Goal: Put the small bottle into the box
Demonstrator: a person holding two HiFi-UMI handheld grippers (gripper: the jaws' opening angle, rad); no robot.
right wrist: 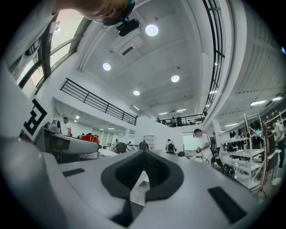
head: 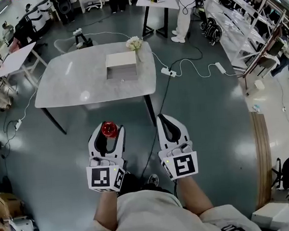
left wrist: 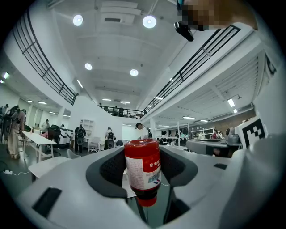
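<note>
the left tongs (head: 108,135) squeeze the small bottle (left wrist: 142,172). the right tongs (head: 167,120) are closed, empty. the box (head: 121,65) waits far off on the desk (head: 78,85), so carrying it over is still left.

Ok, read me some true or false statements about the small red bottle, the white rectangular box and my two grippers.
1. The left gripper grips the small red bottle with a white label. True.
2. The right gripper holds a bottle as well. False: its jaws are closed together with nothing between them.
3. The white rectangular box stands on the pale table. True.
4. The bottle lies inside the box. False: it is in the left gripper, short of the table.
</note>
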